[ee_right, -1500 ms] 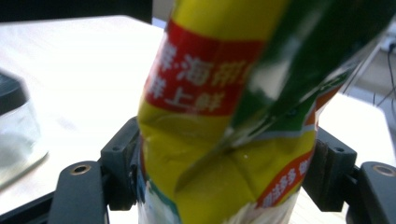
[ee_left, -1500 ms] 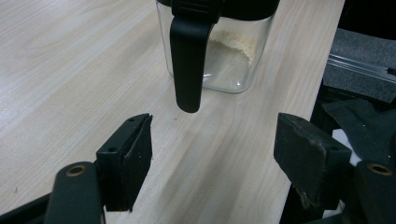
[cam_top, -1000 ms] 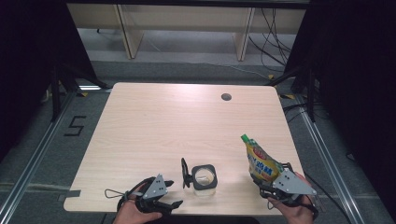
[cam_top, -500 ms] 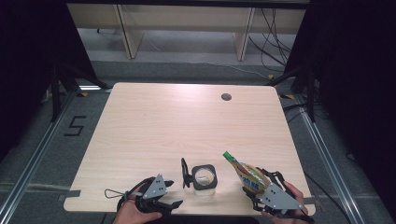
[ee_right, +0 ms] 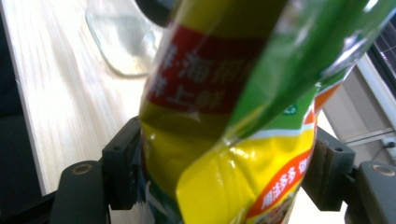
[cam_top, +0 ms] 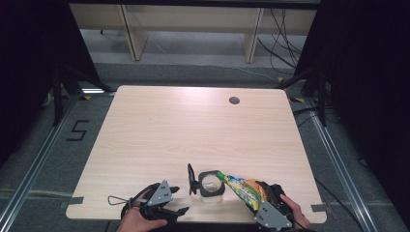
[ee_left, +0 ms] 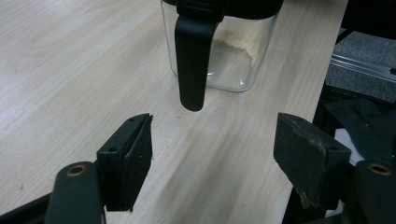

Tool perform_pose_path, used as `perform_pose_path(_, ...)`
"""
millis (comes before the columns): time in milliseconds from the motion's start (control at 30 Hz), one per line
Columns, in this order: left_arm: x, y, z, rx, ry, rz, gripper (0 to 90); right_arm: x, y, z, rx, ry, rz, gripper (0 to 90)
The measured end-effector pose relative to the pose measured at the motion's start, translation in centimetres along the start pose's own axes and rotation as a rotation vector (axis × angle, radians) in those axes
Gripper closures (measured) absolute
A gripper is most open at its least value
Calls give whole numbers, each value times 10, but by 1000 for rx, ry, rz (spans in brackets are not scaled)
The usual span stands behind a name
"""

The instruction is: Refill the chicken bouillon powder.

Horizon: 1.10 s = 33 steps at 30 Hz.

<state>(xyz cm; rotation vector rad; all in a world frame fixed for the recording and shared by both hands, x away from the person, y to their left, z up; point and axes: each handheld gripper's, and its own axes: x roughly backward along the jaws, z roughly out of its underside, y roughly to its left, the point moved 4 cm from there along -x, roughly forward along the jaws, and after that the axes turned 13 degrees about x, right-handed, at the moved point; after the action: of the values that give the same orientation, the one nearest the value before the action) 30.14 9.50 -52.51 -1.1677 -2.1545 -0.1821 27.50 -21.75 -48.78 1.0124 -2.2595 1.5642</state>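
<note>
**Around the work**

A pale wooden table (cam_top: 159,130) carries a round cable hole (cam_top: 234,100) near its far edge. Beyond stands a shelf unit (cam_top: 188,19); cables (cam_top: 285,43) trail across the grey floor (cam_top: 43,145), marked "5" (cam_top: 77,130).

wood table (cam_top: 159,130) | grey floor (cam_top: 193,53) | pale shelving (cam_top: 188,19) | dark surroundings

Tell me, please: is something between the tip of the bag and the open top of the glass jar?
Nothing visible blocks it. The bag, clamped in the right gripper, tilts with its tip at the rim of the glass jar. The jar's black lid hangs open on the far side, toward the open left gripper.
</note>
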Motion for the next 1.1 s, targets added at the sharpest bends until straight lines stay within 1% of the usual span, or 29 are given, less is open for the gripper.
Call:
perform_pose_path(33, 0, 0, 0, 0, 0, 0, 279, -1, 0, 0, 26, 1, -7, 292)
perform_pose_path(100, -1, -1, 0, 16, -13, 7, 278, -2, 0, 0, 52, 10, -3, 292)
perform_pose_path(133, -1, 0, 0, 1, -4, 1, 278, -1, 1, 0, 57, 21, 11, 292)
perform_pose_path(167, 0, 0, 0, -1, -4, -1, 278, -2, -1, 0, 84, 25, 7, 293)
perform_pose_path(200, -2, -1, 0, 15, -30, 1, 277, -2, -2, 1, 95, 31, 25, 292)
perform_pose_path(267, -2, 0, 0, 8, -25, -4, 275, -2, -4, 1, 145, 66, 49, 293)
perform_pose_path(300, -2, 0, 0, 8, -25, -4, 275, -2, -4, 1, 145, 66, 49, 293)
perform_pose_path(333, -2, 0, 0, 9, -34, -9, 275, 0, -5, 2, 156, 93, 47, 292)
perform_pose_path(367, -2, -1, -1, 13, -38, -4, 275, -1, -9, 3, 196, 102, 34, 293)
perform_pose_path(400, -3, -1, -1, 15, -42, -2, 275, 0, -10, 3, 212, 104, 27, 293)
perform_pose_path(433, -2, -1, -1, 16, -38, -5, 275, 0, -10, 4, 211, 112, 28, 293)
perform_pose_path(467, -2, -1, -1, 16, -41, -2, 274, -1, -9, 4, 231, 121, 43, 293)
perform_pose_path(500, -2, -1, -1, 16, -41, -2, 274, -1, -9, 4, 231, 121, 43, 293)
perform_pose_path(567, -2, -1, -1, 13, -39, -4, 274, -2, -7, 3, 288, 129, 20, 293)
perform_pose_path(600, -2, -1, -1, 15, -41, -3, 273, -3, -5, 2, 292, 132, 11, 293)
perform_pose_path(633, -2, -1, -1, 15, -41, -3, 274, -1, -3, 1, 281, 141, 11, 293)
perform_pose_path(667, -2, -1, -1, 15, -42, -3, 273, -3, -3, 0, 305, 132, 8, 293)
perform_pose_path(700, -2, -1, -1, 15, -42, -3, 273, -3, -3, 0, 305, 132, 8, 293)
perform_pose_path(733, -2, -1, -1, 18, -36, -3, 273, -3, -3, -2, 339, 145, 22, 293)
perform_pose_path(767, -2, -1, -1, 18, -36, -3, 273, -3, -3, -2, 339, 145, 22, 293)
perform_pose_path(800, -2, -1, -1, 9, -41, -3, 273, -2, -2, -3, 358, 160, 30, 293)
perform_pose_path(833, -2, -1, -1, 9, -41, -3, 273, -2, -1, -3, 330, 162, 34, 293)
perform_pose_path(867, -2, 0, -1, -5, -40, -3, 273, -1, -4, -4, 378, 158, 41, 293)
perform_pose_path(900, -2, -1, -1, 17, -40, -4, 273, -1, -4, -5, 388, 160, 39, 293)
perform_pose_path(933, -2, -1, -1, 11, -35, -8, 273, -2, -4, -5, 416, 154, 56, 293)
perform_pose_path(967, -2, 0, -1, 6, -32, -11, 273, -1, -3, -5, 430, 182, 58, 293)
perform_pose_path(1000, -2, -1, -1, 13, -38, -7, 273, -2, -4, -7, 482, 185, 56, 293)
perform_pose_path(1033, -2, -1, -1, 13, -38, -7, 273, -2, -4, -7, 482, 185, 56, 293)
perform_pose_path(1100, -2, -1, -1, 14, -40, -5, 273, -2, -6, -6, 524, 205, 61, 301)
